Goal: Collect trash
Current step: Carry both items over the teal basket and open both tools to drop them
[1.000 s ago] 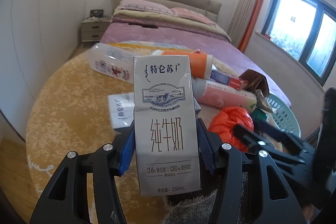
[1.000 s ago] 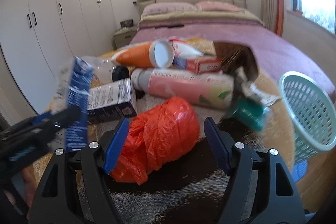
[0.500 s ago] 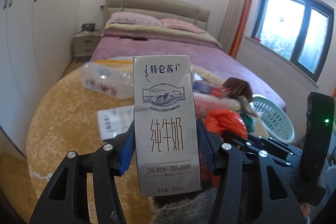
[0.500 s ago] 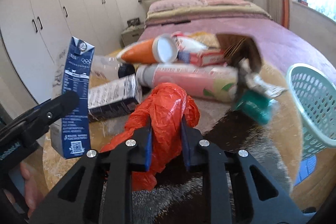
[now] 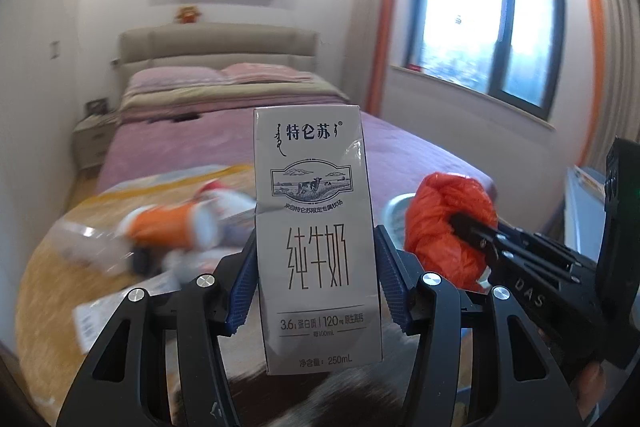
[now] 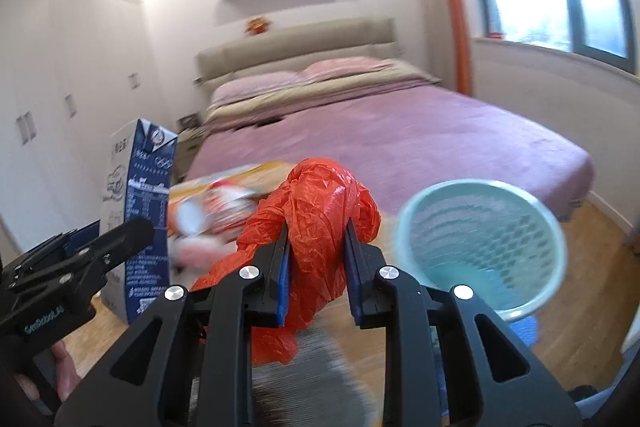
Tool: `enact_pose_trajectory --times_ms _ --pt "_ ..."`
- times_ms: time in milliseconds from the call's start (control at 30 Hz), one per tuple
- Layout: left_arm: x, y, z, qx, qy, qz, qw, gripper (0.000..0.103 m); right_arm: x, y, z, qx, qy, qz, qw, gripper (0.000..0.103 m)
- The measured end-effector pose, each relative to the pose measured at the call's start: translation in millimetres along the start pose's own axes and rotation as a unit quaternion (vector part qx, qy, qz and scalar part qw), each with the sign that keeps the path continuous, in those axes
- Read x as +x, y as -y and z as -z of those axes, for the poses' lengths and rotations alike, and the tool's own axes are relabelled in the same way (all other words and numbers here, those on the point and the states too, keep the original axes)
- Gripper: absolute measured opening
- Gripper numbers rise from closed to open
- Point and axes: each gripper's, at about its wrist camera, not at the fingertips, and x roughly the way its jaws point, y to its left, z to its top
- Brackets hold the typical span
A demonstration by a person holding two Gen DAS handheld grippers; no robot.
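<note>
Orange plastic bag (image 6: 316,211) bunches up between the fingers of our right gripper (image 6: 316,267), clamped tight and held in the air just left of the pale green basket (image 6: 484,247). Our left gripper (image 5: 316,279) pinches the upright white milk carton (image 5: 316,239), with blurred trash on the yellow rug (image 5: 44,291) behind.

Both fisheye views look forward along their own gripper fingers toward the bed (image 5: 224,143) and window (image 5: 488,31). The left wrist view sits close behind an upright milk carton (image 5: 316,239) at frame centre; the right wrist view sits close behind an orange plastic bag (image 6: 316,227). Each shows the other's load: the bag at centre right, the carton at centre left.
</note>
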Motion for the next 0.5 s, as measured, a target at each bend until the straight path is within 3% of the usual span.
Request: enact_pose_trajectory --times_ms 267,500 --pt "81 71 -28 0.021 -0.049 0.077 0.9956 0.052 34 99 -8 0.063 -0.013 0.090 0.994 0.020" --pt "165 107 -20 0.005 -0.123 0.120 0.9852 0.052 79 154 7 0.099 -0.063 0.142 0.983 0.020"
